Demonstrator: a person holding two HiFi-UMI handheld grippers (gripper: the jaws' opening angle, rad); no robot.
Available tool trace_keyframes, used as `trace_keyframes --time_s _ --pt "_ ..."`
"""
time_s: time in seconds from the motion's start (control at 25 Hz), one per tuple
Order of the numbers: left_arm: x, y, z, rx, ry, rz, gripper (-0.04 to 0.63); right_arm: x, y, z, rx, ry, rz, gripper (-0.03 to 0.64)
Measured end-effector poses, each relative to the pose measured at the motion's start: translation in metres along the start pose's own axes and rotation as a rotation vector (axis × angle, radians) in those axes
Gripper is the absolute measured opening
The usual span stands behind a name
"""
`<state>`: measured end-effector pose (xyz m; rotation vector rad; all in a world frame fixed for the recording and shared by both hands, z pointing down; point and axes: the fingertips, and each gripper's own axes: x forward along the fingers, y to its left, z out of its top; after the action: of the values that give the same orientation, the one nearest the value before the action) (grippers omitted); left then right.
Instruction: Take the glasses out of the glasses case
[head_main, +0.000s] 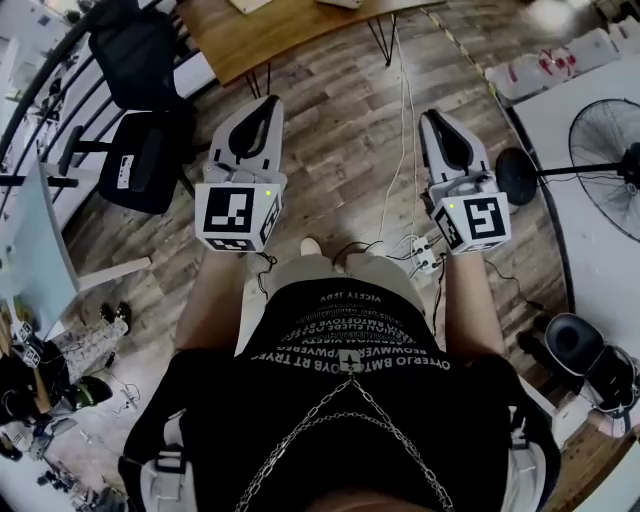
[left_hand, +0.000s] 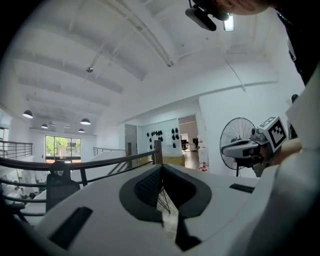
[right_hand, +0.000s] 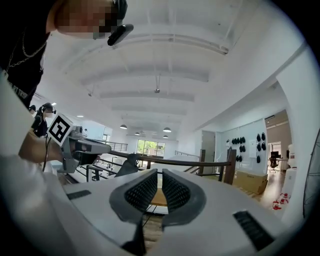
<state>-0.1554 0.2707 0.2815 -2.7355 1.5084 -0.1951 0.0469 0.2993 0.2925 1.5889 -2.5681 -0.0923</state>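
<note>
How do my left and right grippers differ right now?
The left gripper hangs nearer the black chair, the right gripper nearer the fan. The left gripper's fingers meet at the tips; the right gripper's fingers leave a thin slit. Both are shut, empty and roughly level.

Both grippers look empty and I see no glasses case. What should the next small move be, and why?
Probably step toward the wooden table ahead. The left gripper and right gripper are shut, empty and level above the floor, and no glasses case shows in any view, so it must be found first.
</note>
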Motion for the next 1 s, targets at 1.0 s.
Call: trace_keyframes --time_s 1.0 --pt "0.026 0.039 -0.016 -0.031 0.008 0.004 0.025 0.046 0.010 -0.013 0.039 0.056 0.038 0.156"
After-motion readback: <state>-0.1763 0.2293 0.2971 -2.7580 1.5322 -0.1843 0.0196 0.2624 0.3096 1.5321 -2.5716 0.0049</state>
